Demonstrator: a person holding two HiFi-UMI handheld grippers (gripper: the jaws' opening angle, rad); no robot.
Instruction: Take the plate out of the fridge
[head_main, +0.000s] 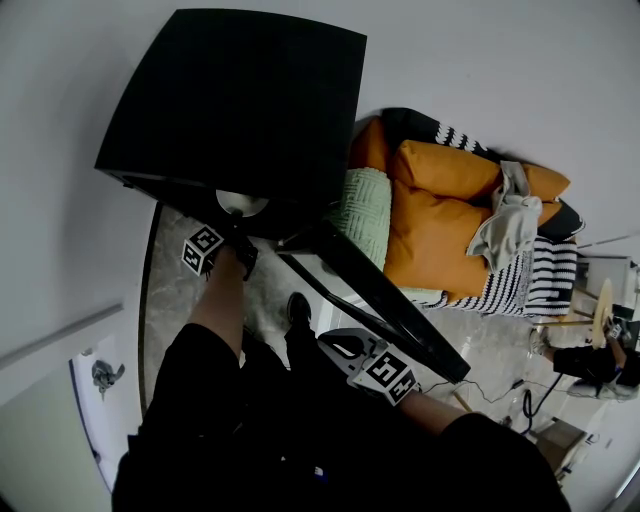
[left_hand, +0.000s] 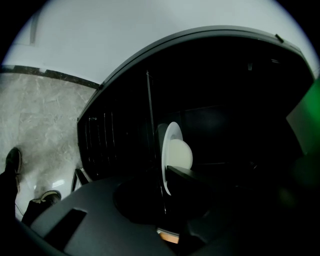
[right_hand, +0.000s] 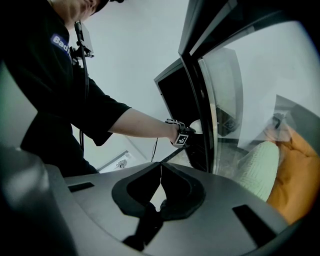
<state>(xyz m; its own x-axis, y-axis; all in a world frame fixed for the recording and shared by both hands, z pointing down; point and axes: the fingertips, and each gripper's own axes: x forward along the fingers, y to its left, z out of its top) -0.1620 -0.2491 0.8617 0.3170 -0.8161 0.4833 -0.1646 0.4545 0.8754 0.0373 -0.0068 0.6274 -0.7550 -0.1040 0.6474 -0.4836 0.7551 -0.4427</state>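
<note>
A: While right gripper (right_hand: 160, 175) sits clenched and empty by the door (head_main: 390, 300), where's the plate (left_hand: 175, 150)?
B: Inside the fridge (head_main: 240, 100), centre of left gripper view, edge-on, rim running top to bottom. Left gripper (left_hand: 167, 172) looks clamped on its lower rim. Likely next: pull straight back out.

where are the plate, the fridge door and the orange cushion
plate (left_hand: 175, 152), left gripper view, on its white face
fridge door (head_main: 385, 300), head view, on its dark top edge
orange cushion (head_main: 430, 235), head view, on its middle
</note>
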